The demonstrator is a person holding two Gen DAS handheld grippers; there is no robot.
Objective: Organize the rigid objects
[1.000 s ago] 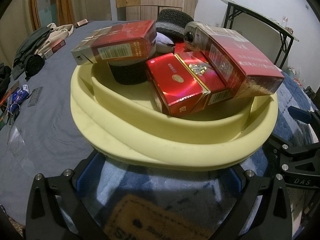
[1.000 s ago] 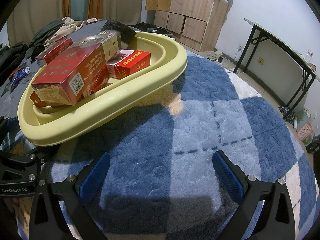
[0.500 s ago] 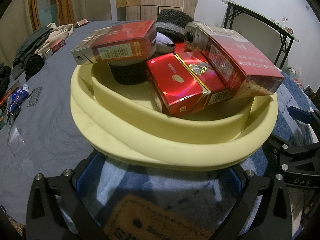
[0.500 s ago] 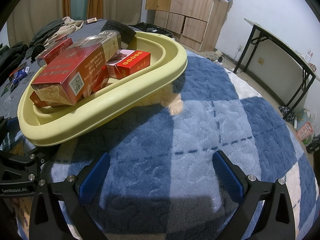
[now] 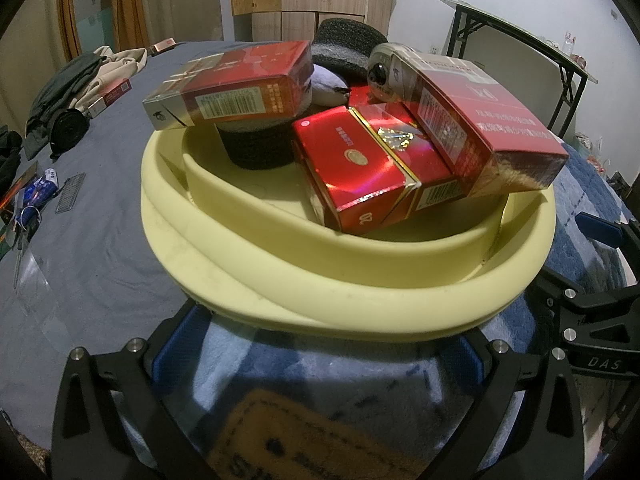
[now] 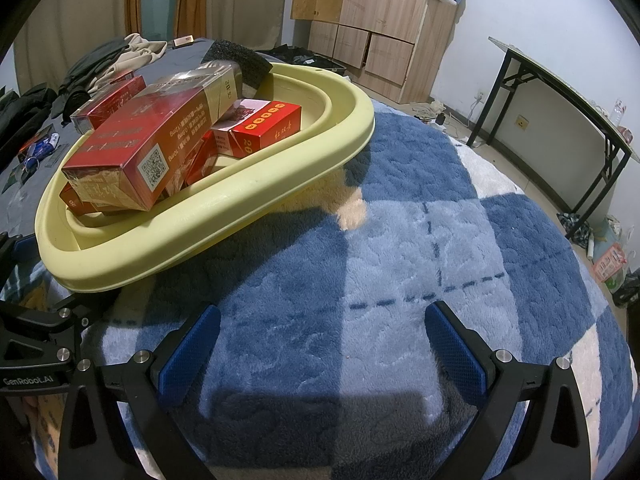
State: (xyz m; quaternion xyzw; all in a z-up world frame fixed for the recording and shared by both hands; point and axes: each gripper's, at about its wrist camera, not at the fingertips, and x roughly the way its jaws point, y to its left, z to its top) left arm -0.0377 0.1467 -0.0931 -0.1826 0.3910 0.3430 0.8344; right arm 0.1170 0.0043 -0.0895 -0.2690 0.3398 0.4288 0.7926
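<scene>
Inside yellow basin (image 5: 360,296): red cartons (image 5: 376,164), camera (image 5: 386,74).

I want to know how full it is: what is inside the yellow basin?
The yellow basin holds several red cartons, a black foam block under one carton, a silver camera-like item and something pale grey. Whatever lies beneath the pile is covered.

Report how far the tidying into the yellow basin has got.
Done: several red cardboard boxes, a black foam block and a small silver camera sit piled in the pale yellow plastic basin. In hand: nothing; left tongs and right tongs are open and empty. Left: one red box lies beside the dark clothes.
</scene>
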